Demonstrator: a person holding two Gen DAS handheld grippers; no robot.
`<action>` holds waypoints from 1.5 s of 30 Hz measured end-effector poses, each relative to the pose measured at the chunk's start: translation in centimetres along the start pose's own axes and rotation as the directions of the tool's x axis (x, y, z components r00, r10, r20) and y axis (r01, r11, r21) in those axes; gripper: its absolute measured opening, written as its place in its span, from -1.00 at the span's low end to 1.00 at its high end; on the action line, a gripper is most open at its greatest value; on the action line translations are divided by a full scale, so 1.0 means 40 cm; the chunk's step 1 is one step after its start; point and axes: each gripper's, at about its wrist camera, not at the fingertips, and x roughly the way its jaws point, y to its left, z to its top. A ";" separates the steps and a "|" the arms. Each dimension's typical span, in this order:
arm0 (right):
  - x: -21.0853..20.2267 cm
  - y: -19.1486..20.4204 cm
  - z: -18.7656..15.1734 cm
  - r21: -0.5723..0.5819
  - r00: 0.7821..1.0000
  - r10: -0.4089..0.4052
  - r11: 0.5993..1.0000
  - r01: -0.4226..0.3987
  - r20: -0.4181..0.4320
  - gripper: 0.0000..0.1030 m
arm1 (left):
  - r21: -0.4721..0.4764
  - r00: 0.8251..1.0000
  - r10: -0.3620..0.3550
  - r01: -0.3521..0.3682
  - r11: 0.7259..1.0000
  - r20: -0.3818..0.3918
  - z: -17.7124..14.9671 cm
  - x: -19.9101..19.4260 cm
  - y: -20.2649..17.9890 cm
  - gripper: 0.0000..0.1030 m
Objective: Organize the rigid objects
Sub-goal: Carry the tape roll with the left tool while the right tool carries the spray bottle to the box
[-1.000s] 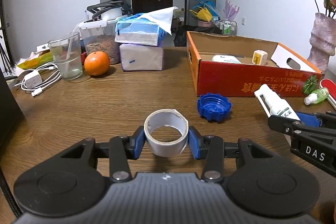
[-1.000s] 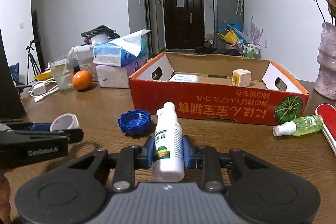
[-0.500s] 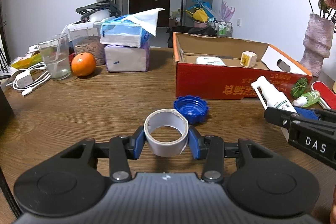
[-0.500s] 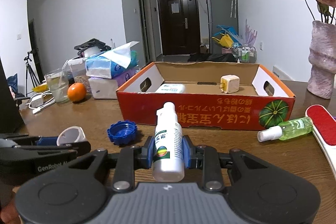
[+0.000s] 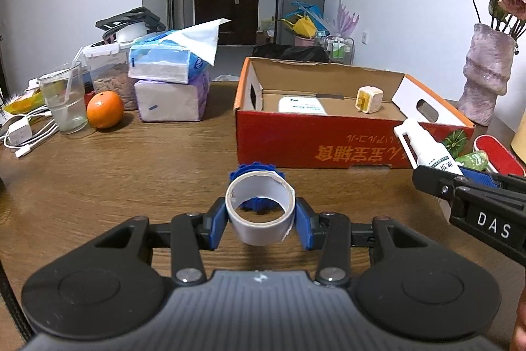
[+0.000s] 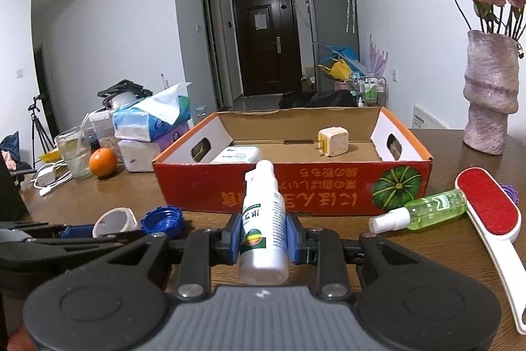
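- My left claw was clenched on a roll of tape; its blue pads pressed the roll from both sides, and the roll hung above the wooden bench with its hole facing the camera.
- Through the hole and just behind the roll I saw a blue cap lying on the bench, in front of the red cardboard box.
- My right claw was clenched on a white spray bottle, which stood almost upright between the pads, its nozzle pointing toward the box.
- In the left camera the same bottle showed at the right edge, tilted, in front of the near right part of the box wall.
- The box was open on top; inside it lay a flat white packet at the left and a white charger plug near the back wall.
- On the bench right of the box lay a green spray bottle on its side, and just beside it a red lint brush with a white handle.
- Further right stood a pink vase with dried roses.
- On the left side of the bench were an orange, a glass with a straw, two stacked tissue packs and white cables.
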 end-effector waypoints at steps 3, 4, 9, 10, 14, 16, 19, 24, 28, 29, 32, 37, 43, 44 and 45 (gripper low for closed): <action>0.000 -0.015 0.005 0.008 1.000 -0.005 1.000 0.005 0.007 -0.48 | -0.008 1.000 -0.005 0.005 1.000 0.005 0.010 0.005 -0.011 -0.14; 0.000 -0.021 0.007 0.012 1.000 -0.007 1.000 0.007 0.010 -0.48 | -0.010 1.000 -0.005 0.005 1.000 0.007 0.014 0.007 -0.015 -0.14; 0.001 -0.044 0.021 0.030 1.000 -0.010 1.000 0.009 0.025 -0.48 | -0.018 1.000 -0.013 0.014 1.000 0.021 0.033 0.016 -0.037 -0.14; 0.002 -0.048 0.024 0.032 1.000 -0.011 0.999 0.010 0.028 -0.48 | -0.019 1.000 -0.014 0.015 1.000 0.023 0.036 0.017 -0.042 -0.14; 0.006 -0.062 0.035 0.042 0.999 -0.012 0.999 0.010 0.038 -0.48 | -0.033 0.999 -0.020 0.021 0.999 0.034 0.056 0.026 -0.056 -0.14; 0.010 -0.071 0.042 0.047 0.999 -0.013 0.999 0.011 0.044 -0.48 | -0.038 0.999 -0.021 0.022 0.999 0.041 0.067 0.031 -0.062 -0.14; 0.016 -0.081 0.052 0.053 0.998 -0.017 0.999 0.014 0.055 -0.48 | -0.043 0.999 -0.022 0.024 0.999 0.050 0.083 0.038 -0.073 -0.14; 0.031 -0.105 0.071 0.064 0.997 -0.023 0.998 0.019 0.072 -0.48 | -0.051 0.997 -0.033 0.036 0.998 0.067 0.112 0.055 -0.088 -0.14; 0.048 -0.120 0.085 0.068 0.996 -0.029 0.997 0.023 0.086 -0.48 | -0.057 0.996 -0.036 0.040 0.998 0.080 0.133 0.071 -0.100 -0.14; 0.052 -0.124 0.088 0.069 0.996 -0.030 0.997 0.024 0.089 -0.48 | -0.060 0.996 -0.040 0.045 0.997 0.083 0.139 0.076 -0.103 -0.14; 0.065 -0.134 0.100 0.073 0.994 -0.036 0.997 0.029 0.099 -0.48 | -0.063 0.995 -0.046 0.051 0.997 0.091 0.154 0.088 -0.113 -0.14; 0.090 -0.154 0.120 0.082 0.993 -0.048 0.996 0.039 0.111 -0.48 | -0.066 0.993 -0.056 0.063 0.996 0.102 0.179 0.114 -0.128 -0.14; 0.124 -0.172 0.141 0.089 0.991 -0.060 0.995 0.049 0.118 -0.48 | -0.069 0.992 -0.061 0.069 0.995 0.109 0.204 0.146 -0.140 -0.14; 0.131 -0.173 0.144 0.088 0.991 -0.061 0.995 0.050 0.119 -0.48 | -0.069 0.992 -0.062 0.070 0.995 0.110 0.209 0.151 -0.142 -0.14; 0.136 -0.174 0.148 0.088 0.991 -0.062 0.995 0.051 0.119 -0.48 | -0.070 0.992 -0.063 0.071 0.995 0.112 0.214 0.157 -0.145 -0.14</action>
